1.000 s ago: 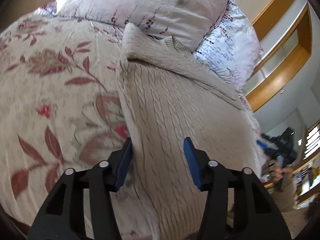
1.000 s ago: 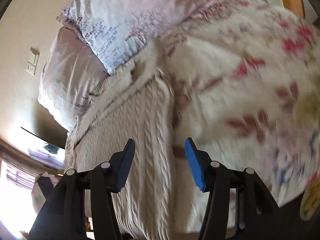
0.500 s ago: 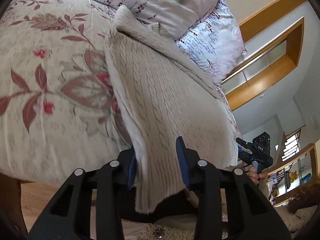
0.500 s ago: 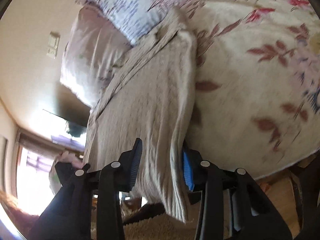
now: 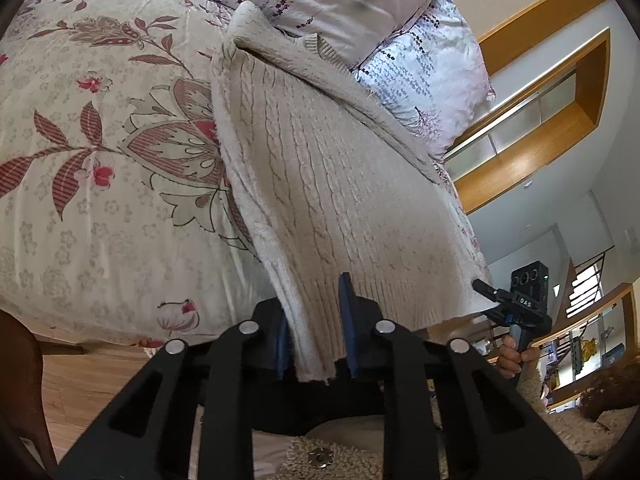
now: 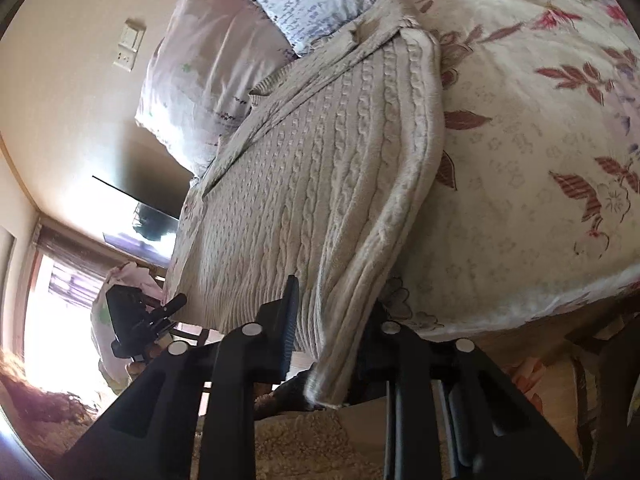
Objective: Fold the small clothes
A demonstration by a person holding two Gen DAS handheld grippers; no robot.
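Both the left tool (image 5: 316, 330) and right tool (image 6: 326, 344) are clamping the hem corners of the cream sweater (image 5: 320, 184) lying on the bed (image 5: 100, 168), so carrying both corners evenly toward the collar is probably keeping the fold square.

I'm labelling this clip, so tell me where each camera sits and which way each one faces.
Left wrist: sits on the left gripper, facing up the floral bedspread toward the pillows; its fingers clamp the cream cable-knit sweater hem, right gripper visible.
Right wrist: sits on the right gripper, facing the same way, clamping the other hem corner.
Shared: sweater, bedspread, pillows.
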